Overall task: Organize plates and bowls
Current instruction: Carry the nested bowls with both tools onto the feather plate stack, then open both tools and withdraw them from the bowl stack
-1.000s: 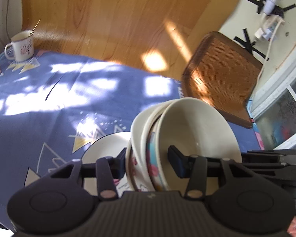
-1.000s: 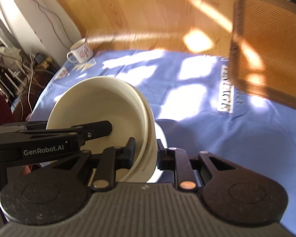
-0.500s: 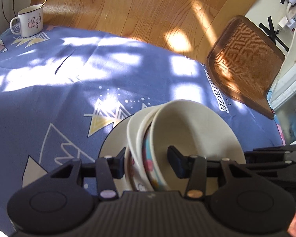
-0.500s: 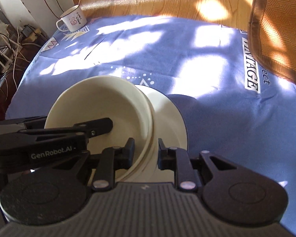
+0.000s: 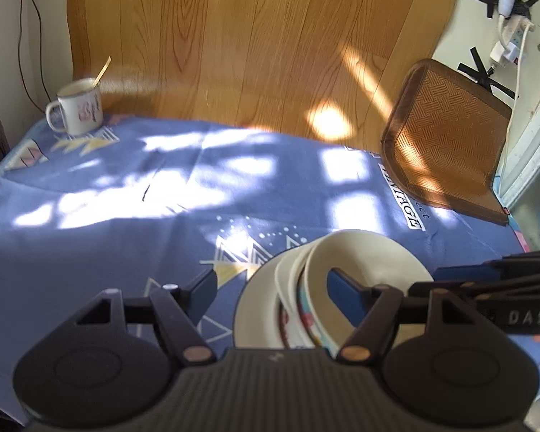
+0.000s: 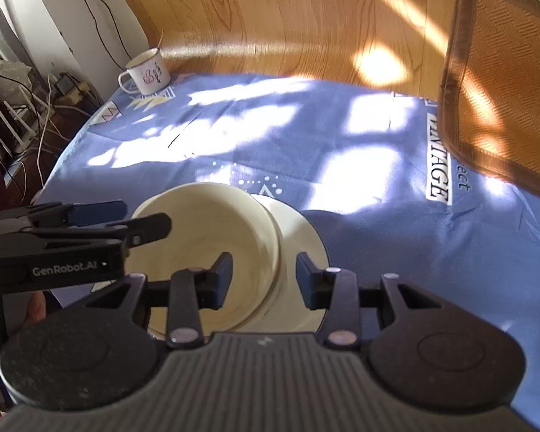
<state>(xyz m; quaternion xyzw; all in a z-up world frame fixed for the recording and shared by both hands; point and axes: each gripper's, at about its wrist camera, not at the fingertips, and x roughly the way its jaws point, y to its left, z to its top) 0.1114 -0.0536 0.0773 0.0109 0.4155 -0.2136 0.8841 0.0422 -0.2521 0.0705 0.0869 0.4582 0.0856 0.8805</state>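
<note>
A nested stack of cream ceramic bowls (image 5: 363, 270), the inner ones showing pink and turquoise patterns on their sides, sits on a cream round plate (image 5: 255, 309) on the tabletop, which is covered by a blue cloth (image 5: 126, 223) printed with white and yellow triangles.

The left tool (image 5: 270, 288) straddles the near rim of the stack. Its jaws are opening: the left finger stands clear over the cloth, well away from the bowls, and the right finger is inside the top bowl, not pressing the wall. The right tool (image 6: 262, 277) comes in from the other side, its jaws also opening; the bowl stack's rim (image 6: 273, 237) lies between its fingers with a gap on either side, so nothing is clamped.

In the right wrist view the plate (image 6: 306, 230) shows beneath the stack, and the left tool's black fingers reach across the bowl's far edge.

A white enamel mug (image 5: 77, 111) with a stick in it stands at the far corner of the cloth. A brown woven cushion (image 5: 446, 136) lies on the wooden floor (image 5: 252, 54) beside the tabletop.
</note>
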